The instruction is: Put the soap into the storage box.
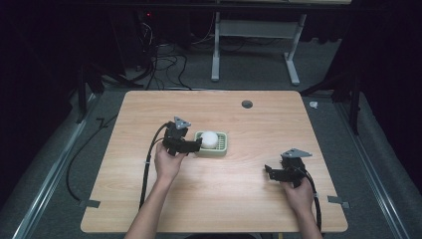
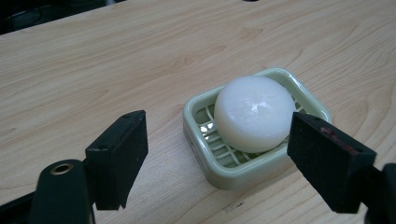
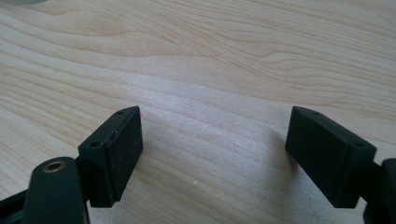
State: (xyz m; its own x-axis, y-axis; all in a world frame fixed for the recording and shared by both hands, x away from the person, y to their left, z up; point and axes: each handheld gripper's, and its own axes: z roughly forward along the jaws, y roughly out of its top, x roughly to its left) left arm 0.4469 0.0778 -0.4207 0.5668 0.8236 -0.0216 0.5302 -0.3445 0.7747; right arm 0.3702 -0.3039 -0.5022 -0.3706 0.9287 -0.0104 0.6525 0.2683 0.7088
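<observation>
- 2 grippers on the wooden table (image 1: 249, 199), 1 per hand; work in hand reads as a reach for the soap (image 1: 209, 139) by the left one.
- Soap: white, round, domed. Sits in the pale green soap dish (image 1: 222, 150), near table centre. Slatted dish floor shows under it in the left gripper view, presumably for drainage; the bar lies toward 1 end of the dish (image 2: 198, 105), not centred.
- Left gripper (image 1: 196, 145): jaws spread wide, released, holding nothing. In the high view its tips are just beside the dish's left edge. Its own view shows the soap (image 2: 254, 112) ahead, offset toward the right-hand jaw, not yet between the jaws.
- Judgement: the wide opening suits the bar's width; the jaws need to shift toward the soap before closing, or 1 jaw will meet the dish rim.
- Right gripper (image 1: 271, 172): also spread, empty, held low over bare wood (image 3: 210, 70), well apart from the dish. Judgement: parked out of the way, or kept free to steady the dish if it slides.
- Risk: smooth rounded soap may slip from flat jaws.
</observation>
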